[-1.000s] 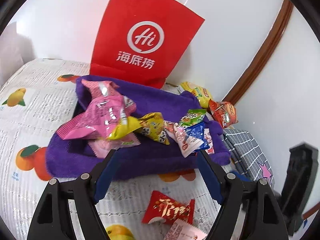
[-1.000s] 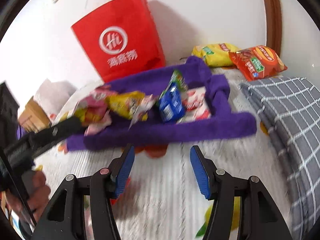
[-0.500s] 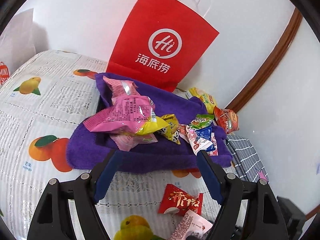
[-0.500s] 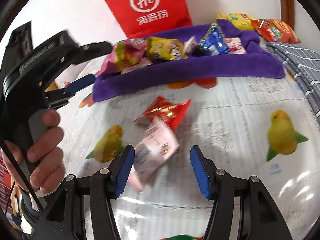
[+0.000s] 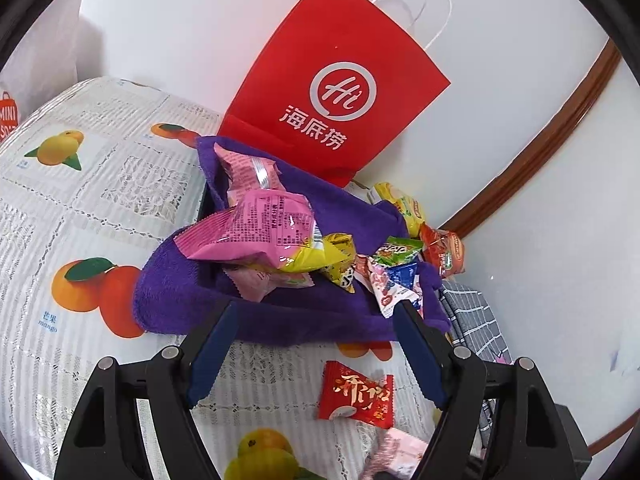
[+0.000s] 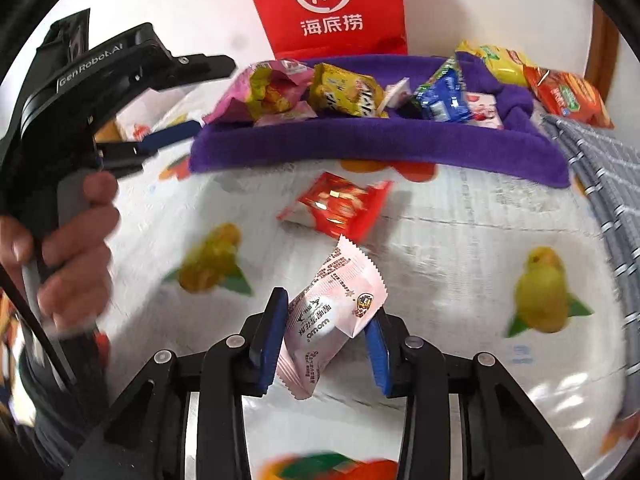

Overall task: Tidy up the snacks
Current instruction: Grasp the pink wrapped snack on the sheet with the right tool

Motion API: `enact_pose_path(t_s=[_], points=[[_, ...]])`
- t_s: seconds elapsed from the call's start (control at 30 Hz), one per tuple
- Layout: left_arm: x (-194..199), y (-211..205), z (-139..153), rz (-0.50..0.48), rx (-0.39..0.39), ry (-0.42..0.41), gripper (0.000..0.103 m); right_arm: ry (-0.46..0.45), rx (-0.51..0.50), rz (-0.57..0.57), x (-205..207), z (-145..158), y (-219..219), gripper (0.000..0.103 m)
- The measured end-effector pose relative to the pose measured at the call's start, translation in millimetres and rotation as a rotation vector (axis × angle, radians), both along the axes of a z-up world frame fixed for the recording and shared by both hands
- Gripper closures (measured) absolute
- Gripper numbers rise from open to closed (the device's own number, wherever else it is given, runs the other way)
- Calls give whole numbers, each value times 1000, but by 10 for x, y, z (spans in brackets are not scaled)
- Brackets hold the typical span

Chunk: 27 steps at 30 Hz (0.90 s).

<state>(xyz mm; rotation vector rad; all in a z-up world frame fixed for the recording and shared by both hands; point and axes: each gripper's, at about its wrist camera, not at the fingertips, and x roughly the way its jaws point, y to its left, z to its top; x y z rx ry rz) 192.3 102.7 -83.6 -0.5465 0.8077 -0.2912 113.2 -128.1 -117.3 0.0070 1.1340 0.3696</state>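
Right gripper (image 6: 326, 334) is closing its fingers on a pale pink snack packet (image 6: 332, 320), pads already pressing its sides, low over the fruit-print cloth (image 6: 460, 240); likely bound for the purple tray (image 6: 380, 146) at the far side, already heaped with snacks. A red packet (image 6: 340, 208) lies loose just beyond. Left gripper (image 5: 316, 356) hovers apart, empty. Tray interior mostly hidden by wrappers.

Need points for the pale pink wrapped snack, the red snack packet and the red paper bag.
pale pink wrapped snack (image 6: 332, 320): right wrist view, middle of the wrapper between the tongs.
red snack packet (image 5: 356, 394): left wrist view, centre of the printed front.
red paper bag (image 5: 340, 96): left wrist view, the white logo.
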Motion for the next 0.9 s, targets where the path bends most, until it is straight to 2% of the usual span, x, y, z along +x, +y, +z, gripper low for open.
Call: enact_pose_path(t_s=[0.07, 0.1, 0.13, 0.2, 0.3, 0.37, 0.5, 0.6, 0.67, 0.73, 0.9], points=[[-6, -18, 13, -3, 7, -4, 25, 12, -28, 17, 27, 6, -145, 62], [-9, -28, 16, -7, 7, -6, 25, 21, -43, 12, 48, 0, -201, 52], [-10, -39, 18, -13, 8, -6, 25, 33, -73, -1, 74, -11, -266, 37], [-13, -64, 16, -22, 15, -5, 25, 34, -117, -57, 87, -10, -376, 31], [-9, -92, 18, -37, 17, -3, 25, 63, -59, -129, 1, -45, -503, 31], [-16, -110, 23, -40, 22, -5, 25, 44, -38, -179, -115, -61, -509, 31], [-12, -134, 16, -47, 26, 1, 25, -12, -70, -245, -238, -66, -371, 31], [-6, -157, 4, -52, 36, 6, 25, -79, -148, -283, -226, -123, -202, 31], [0, -166, -4, -50, 43, 8, 25, -122, -200, -286, -213, -146, -112, 36], [6, -170, -13, -51, 47, 14, 25, -132, -181, -249, -216, -127, -103, 53], [23, -198, -8, -59, 62, 15, 25, -144, -175, -212, -202, -118, -184, 62]])
